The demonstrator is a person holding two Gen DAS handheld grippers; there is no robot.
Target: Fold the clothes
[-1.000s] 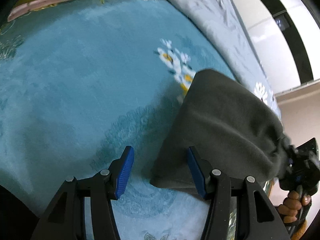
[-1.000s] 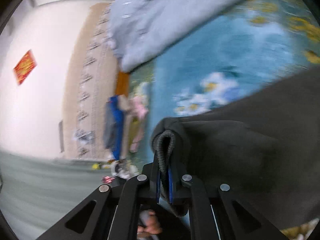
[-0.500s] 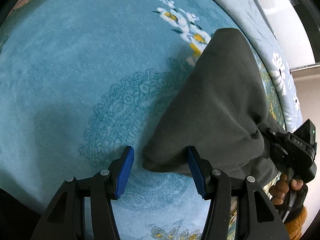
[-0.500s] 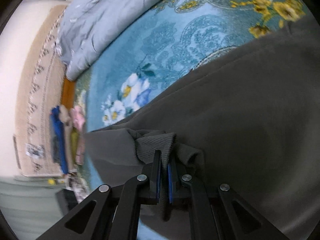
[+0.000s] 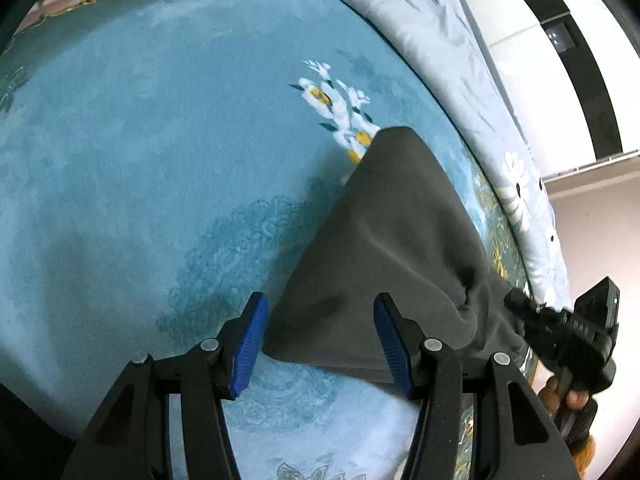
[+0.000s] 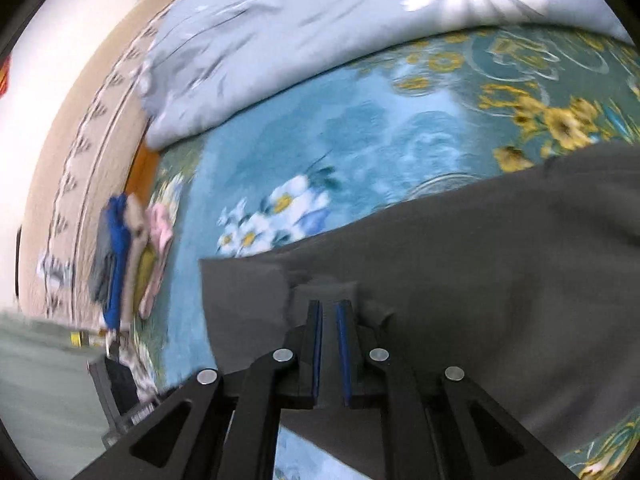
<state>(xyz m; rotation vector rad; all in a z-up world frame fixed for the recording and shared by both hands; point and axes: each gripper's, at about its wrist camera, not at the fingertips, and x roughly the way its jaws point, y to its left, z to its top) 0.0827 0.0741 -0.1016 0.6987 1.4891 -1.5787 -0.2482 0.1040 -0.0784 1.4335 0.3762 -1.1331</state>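
My left gripper [image 5: 320,340] hangs released, jaws wide, straddling the near corner of the dark grey garment [image 5: 392,240], which lies on the teal floral bedspread [image 5: 160,140] with its long axis running from 6 o'clock up toward 1 o'clock. My right gripper [image 6: 329,312] sits at the garment's 4 o'clock edge in the left view; its jaws are opening, with the cloth's hem just ahead of the pads, no longer pinched. I can read no label or writing anywhere.
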